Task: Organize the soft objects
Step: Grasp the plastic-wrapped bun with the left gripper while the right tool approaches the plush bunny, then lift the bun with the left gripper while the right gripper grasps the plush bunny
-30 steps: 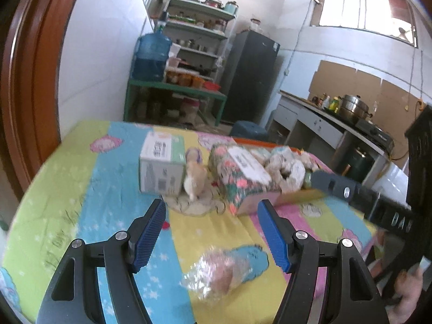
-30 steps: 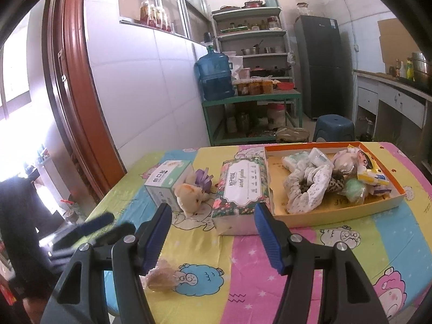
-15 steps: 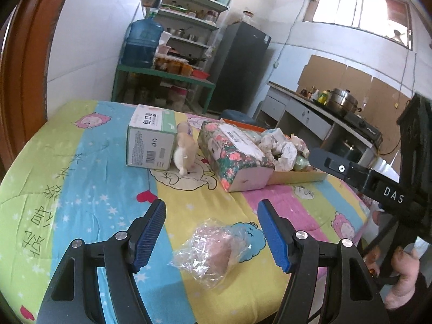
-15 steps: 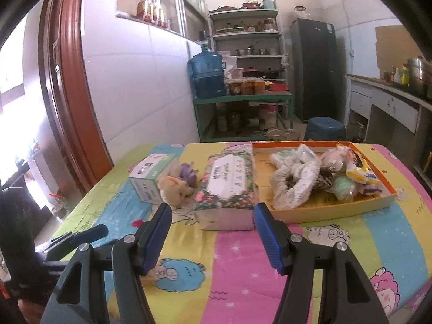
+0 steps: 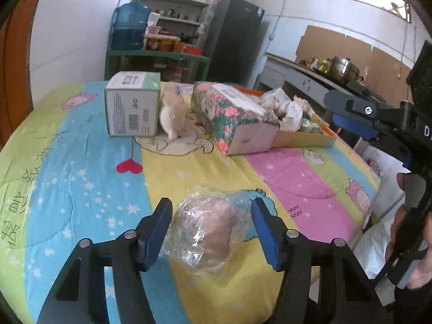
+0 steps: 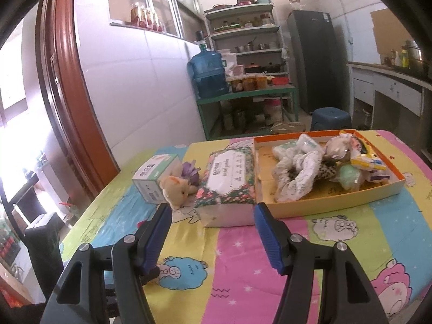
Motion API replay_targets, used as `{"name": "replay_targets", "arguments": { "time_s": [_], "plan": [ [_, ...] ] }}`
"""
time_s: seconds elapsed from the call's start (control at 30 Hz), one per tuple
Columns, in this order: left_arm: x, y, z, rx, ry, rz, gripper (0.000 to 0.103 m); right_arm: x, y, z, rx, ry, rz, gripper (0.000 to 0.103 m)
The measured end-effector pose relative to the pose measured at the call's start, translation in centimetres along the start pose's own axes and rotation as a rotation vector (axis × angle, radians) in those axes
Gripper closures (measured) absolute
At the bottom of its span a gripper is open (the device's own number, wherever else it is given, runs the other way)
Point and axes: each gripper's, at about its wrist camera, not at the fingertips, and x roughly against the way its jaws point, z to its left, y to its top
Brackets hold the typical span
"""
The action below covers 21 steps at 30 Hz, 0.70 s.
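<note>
Most of the soft things already lie heaped in the orange-rimmed tray [image 6: 332, 202]. Still out on the worktop [image 5: 297, 172] are the plush toy [image 6: 175, 190] between the mask box [image 6: 154, 178] and the floral tissue pack [image 6: 229, 181], and the plastic-wrapped soft toy [image 5: 210, 232]. Your left tongs [image 5: 212, 232] straddle that bundle, jaws just narrowing, pads apparently not yet pressing. Your right tongs [image 6: 213, 236] hover half-open, holding nothing.

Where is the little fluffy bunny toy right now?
In the left wrist view the bunny toy stands at the far side of the table, squeezed between the white-and-green box on its left and the flowery tissue box on its right.
</note>
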Motion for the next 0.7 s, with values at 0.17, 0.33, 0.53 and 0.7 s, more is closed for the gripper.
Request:
{"name": "replay_targets", "arguments": {
  "time_s": [0.17,0.33,0.53,0.7],
  "plan": [
    [0.4,0.1,0.6,0.008,0.000,-0.030,0.053,-1.3,0.2,1.1,0.010,0.041,0.029,0.040],
    [1.8,1.0,2.0,0.047,0.045,-0.093,0.053,-3.6,1.7,3.5,0.039,0.124,0.056,0.040],
    [4.1,2.4,5.4,0.086,0.164,-0.168,0.053,-8.4,3.2,6.3,0.102,0.120,0.107,0.040],
    [5.0,3.4,8.1,0.081,0.263,-0.212,0.053,-12.3,3.1,6.9,0.108,0.153,0.192,0.040]
  ]
}}
